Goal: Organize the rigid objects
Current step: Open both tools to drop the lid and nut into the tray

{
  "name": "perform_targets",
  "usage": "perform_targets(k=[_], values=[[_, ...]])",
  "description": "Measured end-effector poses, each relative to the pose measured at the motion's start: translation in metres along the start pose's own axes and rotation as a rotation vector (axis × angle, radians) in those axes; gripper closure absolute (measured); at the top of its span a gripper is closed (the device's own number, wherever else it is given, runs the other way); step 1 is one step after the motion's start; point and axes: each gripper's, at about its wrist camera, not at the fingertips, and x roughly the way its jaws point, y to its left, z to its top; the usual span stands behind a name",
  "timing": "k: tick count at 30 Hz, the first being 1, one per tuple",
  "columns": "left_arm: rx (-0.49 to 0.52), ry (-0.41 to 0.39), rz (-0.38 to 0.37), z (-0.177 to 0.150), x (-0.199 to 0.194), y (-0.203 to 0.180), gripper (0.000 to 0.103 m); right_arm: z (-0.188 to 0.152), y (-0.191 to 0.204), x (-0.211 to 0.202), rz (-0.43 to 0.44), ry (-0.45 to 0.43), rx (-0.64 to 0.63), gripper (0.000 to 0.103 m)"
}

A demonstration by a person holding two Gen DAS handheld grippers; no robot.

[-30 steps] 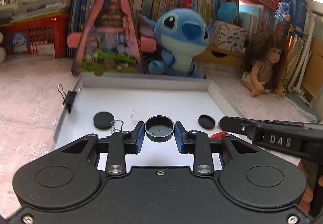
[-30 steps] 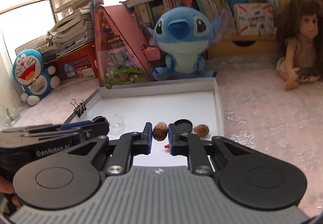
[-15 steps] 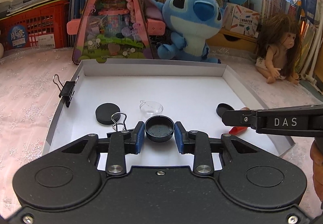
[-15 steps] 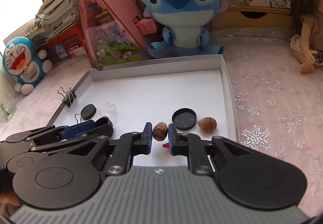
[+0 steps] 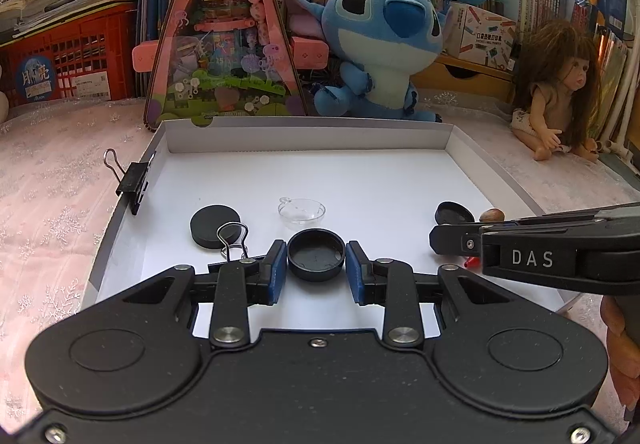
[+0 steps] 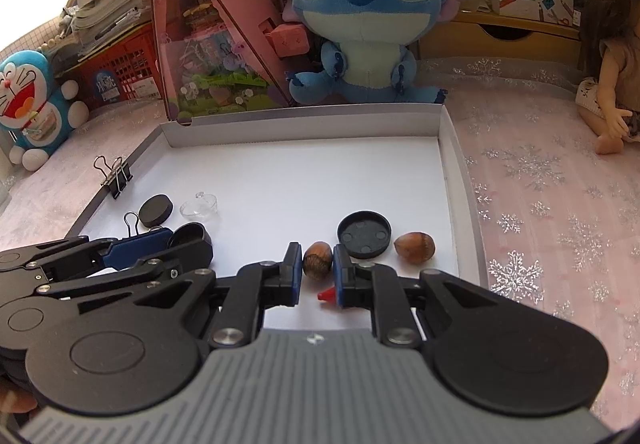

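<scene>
Left gripper [image 5: 316, 268] jaws clamped on black cap [image 5: 316, 254]; right gripper [image 6: 317, 271] jaws clamped on hazelnut [image 6: 317, 265]. Risk: round nut squirts free, rolls across tray [image 6: 304, 124].

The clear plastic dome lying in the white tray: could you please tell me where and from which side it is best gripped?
Judging by its pose, grip the clear dome across its round rim, coming from above. It lies open side up, shallow and thin-walled, so only the rim offers opposing edges. Keep the tongs off its small loop at the back, and clear of the black disc beside it.
</scene>
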Motion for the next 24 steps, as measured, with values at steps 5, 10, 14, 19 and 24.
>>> perform_targets(k=[5,10,14,19,24], values=[[-0.010,0.006,-0.003,0.001,-0.002,0.000,0.073,-0.001,0.000,-0.002,-0.013,-0.024,0.004,0.078],[-0.002,-0.027,-0.007,0.003,-0.018,-0.001,0.066,-0.003,0.000,-0.015,0.000,-0.061,0.004,0.059],[0.027,-0.061,-0.028,0.001,-0.037,-0.004,0.053,-0.007,0.003,-0.033,0.000,-0.100,-0.028,0.054],[0.052,-0.092,-0.038,-0.008,-0.061,-0.009,0.041,-0.021,0.008,-0.053,-0.009,-0.141,-0.080,0.047],[0.072,-0.110,-0.060,-0.023,-0.085,-0.010,0.034,-0.039,0.014,-0.074,-0.023,-0.186,-0.139,0.037]])
